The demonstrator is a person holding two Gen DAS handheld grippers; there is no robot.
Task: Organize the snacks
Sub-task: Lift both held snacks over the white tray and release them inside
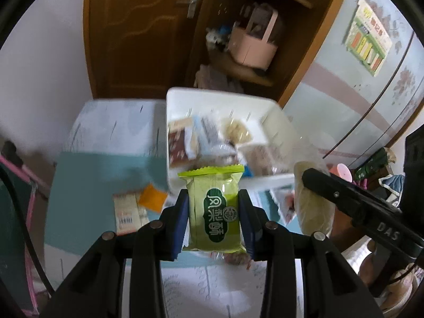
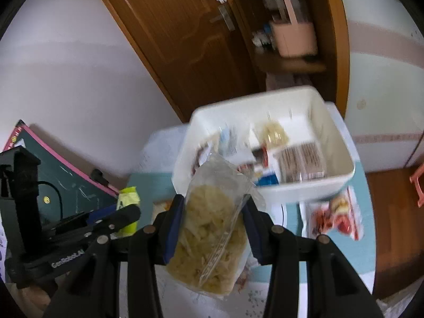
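Green packet (image 1: 214, 209) upright, lengthwise in left tool's (image 1: 214, 218) pinch (right tool (image 2: 213, 229) pinching clear bag (image 2: 212, 238))

The white rectangular plastic bin (image 2: 341, 175) is open on top, though wrapped snacks (image 2: 299, 161) crowd its floor, leaving bare room only at the far wall. Loose packets (image 1: 132, 206) litter the teal table mat (image 1: 106, 169) beside it, and the wooden door (image 1: 137, 26) stands close behind.

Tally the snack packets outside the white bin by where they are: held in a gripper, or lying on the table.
Held: 2, green packet in left gripper, clear bag in right gripper
On table: 3, orange packet, beige packet, red-printed packet
Total: 5
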